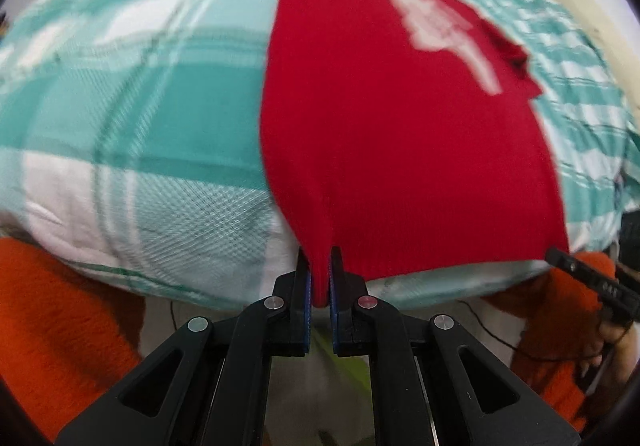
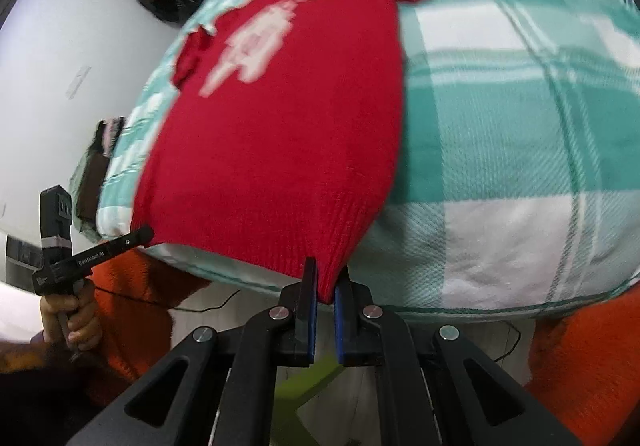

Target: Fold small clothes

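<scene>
A small red sweater (image 1: 400,134) with a white figure on its chest is lying spread flat on a teal-and-white checked cloth (image 1: 132,118). The left claw (image 1: 320,278) is pinching one corner of the hem nearest the person, while the right claw (image 2: 326,286) is pinching the other hem corner.

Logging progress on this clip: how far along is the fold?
Done: the red sweater lies spread flat on the checked cloth, print up, sleeves out. In hand: the left gripper and right gripper are each shut on a hem corner. Left: no fold shows yet; the hem still has to go up towards the collar, and the sleeves need folding in.
</scene>
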`<move>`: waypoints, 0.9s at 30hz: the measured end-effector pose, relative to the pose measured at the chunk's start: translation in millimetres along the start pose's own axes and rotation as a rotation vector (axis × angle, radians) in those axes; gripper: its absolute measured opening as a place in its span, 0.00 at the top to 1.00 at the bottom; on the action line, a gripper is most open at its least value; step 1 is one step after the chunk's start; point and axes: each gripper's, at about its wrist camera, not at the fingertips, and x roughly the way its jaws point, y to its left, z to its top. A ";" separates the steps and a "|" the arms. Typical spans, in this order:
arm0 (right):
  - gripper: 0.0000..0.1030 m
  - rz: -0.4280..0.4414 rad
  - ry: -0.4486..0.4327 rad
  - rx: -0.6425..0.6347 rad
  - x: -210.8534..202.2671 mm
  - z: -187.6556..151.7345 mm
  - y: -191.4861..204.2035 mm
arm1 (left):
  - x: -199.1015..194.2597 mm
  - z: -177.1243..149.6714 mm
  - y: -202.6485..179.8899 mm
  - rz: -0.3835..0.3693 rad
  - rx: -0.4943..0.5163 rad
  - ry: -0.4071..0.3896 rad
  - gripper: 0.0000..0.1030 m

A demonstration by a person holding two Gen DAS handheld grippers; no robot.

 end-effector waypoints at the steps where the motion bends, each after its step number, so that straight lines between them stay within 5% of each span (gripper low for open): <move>1: 0.94 0.002 0.011 0.017 6.0 0.5 -3.4 | 4.1 2.2 -0.2 0.005 -0.009 0.000 0.96; 5: 0.92 -0.008 0.018 0.032 12.9 3.2 -7.1 | 6.4 5.3 -2.7 0.021 -0.008 0.006 0.91; 7: 0.81 -0.019 0.032 0.052 13.9 2.4 -12.0 | 7.5 6.0 0.8 0.007 -0.029 0.022 0.85; 9: 0.52 -0.046 0.036 0.085 11.6 -0.6 -18.4 | 4.8 3.9 6.1 0.012 -0.058 0.043 0.55; 11: 0.50 -0.066 0.009 0.121 1.3 -1.9 -25.7 | -7.4 -1.7 15.7 0.092 -0.095 0.045 0.38; 13: 0.50 -0.116 -0.036 0.158 -18.0 -2.6 -34.3 | -20.4 -6.2 21.9 0.173 -0.113 0.021 0.40; 17: 0.50 -0.268 -0.188 0.121 -60.8 0.0 -25.0 | -71.3 -0.9 20.9 0.265 -0.125 -0.162 0.39; 21: 0.50 -0.279 -0.293 -0.103 -74.7 18.5 24.4 | -98.1 22.7 -20.1 0.174 0.000 -0.308 0.26; 25: 0.50 -0.180 -0.314 -0.297 -52.3 34.7 74.8 | -80.5 34.8 -59.8 0.111 0.171 -0.345 0.25; 27: 0.50 -0.145 -0.289 -0.354 -32.9 37.2 82.5 | -55.6 36.0 -65.9 0.124 0.222 -0.303 0.25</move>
